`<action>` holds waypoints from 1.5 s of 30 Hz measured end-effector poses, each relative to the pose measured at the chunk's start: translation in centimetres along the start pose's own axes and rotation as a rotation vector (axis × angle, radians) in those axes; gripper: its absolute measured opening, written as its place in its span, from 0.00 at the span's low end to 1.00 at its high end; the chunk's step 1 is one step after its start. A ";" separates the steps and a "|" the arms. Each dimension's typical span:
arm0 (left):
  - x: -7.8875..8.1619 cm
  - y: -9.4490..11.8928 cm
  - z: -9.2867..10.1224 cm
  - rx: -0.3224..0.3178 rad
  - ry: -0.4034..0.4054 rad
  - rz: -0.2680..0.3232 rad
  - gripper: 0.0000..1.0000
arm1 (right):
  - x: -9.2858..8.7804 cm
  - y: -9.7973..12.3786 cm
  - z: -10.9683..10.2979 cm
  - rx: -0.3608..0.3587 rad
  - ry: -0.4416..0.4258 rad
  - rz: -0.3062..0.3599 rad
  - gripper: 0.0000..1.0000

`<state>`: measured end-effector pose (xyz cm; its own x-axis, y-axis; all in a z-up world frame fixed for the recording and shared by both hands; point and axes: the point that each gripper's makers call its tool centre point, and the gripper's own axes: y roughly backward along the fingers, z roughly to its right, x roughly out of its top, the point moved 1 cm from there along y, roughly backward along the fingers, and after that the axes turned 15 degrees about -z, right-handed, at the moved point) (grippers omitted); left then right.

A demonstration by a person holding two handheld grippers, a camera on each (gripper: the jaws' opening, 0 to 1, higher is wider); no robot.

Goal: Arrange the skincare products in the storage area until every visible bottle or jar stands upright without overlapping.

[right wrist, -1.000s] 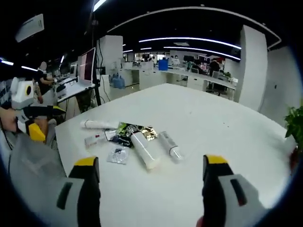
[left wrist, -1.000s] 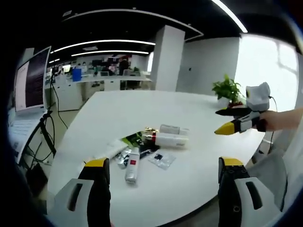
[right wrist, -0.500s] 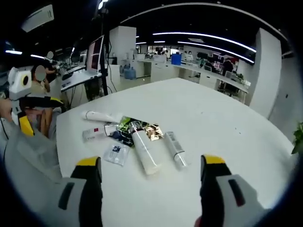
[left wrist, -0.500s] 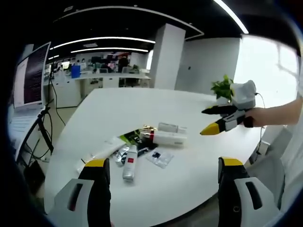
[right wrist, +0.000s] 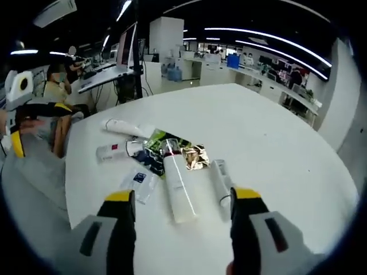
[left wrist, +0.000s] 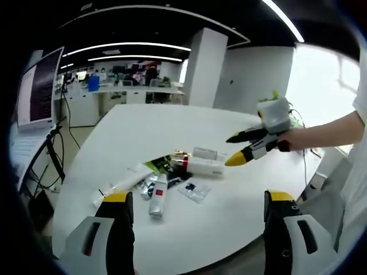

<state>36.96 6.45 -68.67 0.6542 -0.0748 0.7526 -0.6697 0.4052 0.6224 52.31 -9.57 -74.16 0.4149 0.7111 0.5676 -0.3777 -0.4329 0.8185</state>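
- White, smooth and rounded at its edge, the large table [left wrist: 172, 123] stands in an open office with black ceilings, long strip lights, white pillars and desks with monitors at the back.
- Skincare items lie in a loose cluster near the table's middle, all on their sides, none upright.
- Two long white cylindrical bottles lie side by side: the larger white bottle with a dark neck [right wrist: 178, 189] and, just beside it, a slimmer pale capped tube [right wrist: 219, 182].
- One white squeeze tube [right wrist: 123, 128] lies at the far edge of the cluster, and one small white bottle with a red label [right wrist: 114, 151] lies near it.
- Crinkled green and gold foil packets [right wrist: 183, 152] sit under the larger bottle's neck; a flat clear sachet with a dark label [right wrist: 137, 182] lies apart on the near side.
- Left gripper [left wrist: 198, 206], grey with yellow tips, hangs above the near table edge, jaws spread wide, empty.
- Right gripper [right wrist: 182, 197] hovers just over the two long bottles, jaws parted, holding nothing; from the left gripper view it reaches in from the right, tips over the bottles.
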 end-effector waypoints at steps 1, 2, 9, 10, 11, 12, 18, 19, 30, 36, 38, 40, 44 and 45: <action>0.0 0.0 0.0 0.001 0.003 0.000 0.93 | 0.1 -0.3 0.0 0.005 0.004 -0.005 0.67; 0.0 0.0 0.0 0.002 0.006 0.002 0.93 | 0.1 -0.6 0.0 0.010 0.010 -0.013 0.67; -0.1 0.0 -0.1 0.005 0.016 0.000 0.93 | 0.0 -3.3 -0.7 0.064 0.056 -0.082 0.65; -0.1 0.0 -0.1 0.007 0.017 0.000 0.93 | 0.0 -3.6 -0.8 0.075 0.056 -0.089 0.64; 0.0 0.0 -0.1 0.008 0.018 0.000 0.93 | 0.1 -3.9 -1.0 0.087 0.056 -0.096 0.63; 0.1 0.0 -0.1 0.007 0.020 0.000 0.92 | -0.1 -4.4 -1.2 0.100 0.060 -0.116 0.63; 0.0 0.0 -0.3 0.013 0.027 0.001 0.92 | -0.1 -6.2 -0.8 0.097 0.088 -0.163 0.55; 0.0 0.1 -0.4 0.014 0.028 0.002 0.92 | -0.1 -6.4 -0.7 0.097 0.083 -0.164 0.54; 0.0 0.0 -0.5 0.023 0.033 0.005 0.92 | 0.6 -8.4 -0.9 0.099 0.100 -0.198 0.44; 0.1 0.1 -0.6 0.024 0.034 0.006 0.92 | 1.0 -9.2 -1.3 0.097 0.130 -0.213 0.40; 0.2 0.1 -0.6 0.024 0.034 0.007 0.92 | 1.1 -9.3 -1.2 0.086 0.139 -0.221 0.39; 0.3 0.1 -0.6 0.025 0.033 0.006 0.92 | 1.3 -9.4 -1.2 0.085 0.139 -0.218 0.37; 0.3 0.1 -0.6 0.025 0.031 0.006 0.92 | 1.3 -9.8 -1.0 0.068 0.153 -0.236 0.34; 0.3 0.1 -0.6 0.025 0.031 0.006 0.92 | 1.3 -9.8 -1.0 0.070 0.156 -0.233 0.33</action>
<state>37.28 7.01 -68.49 0.6610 -0.0437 0.7491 -0.6815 0.3830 0.6236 55.68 -3.83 -81.48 0.3492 0.8704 0.3472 -0.2269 -0.2809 0.9325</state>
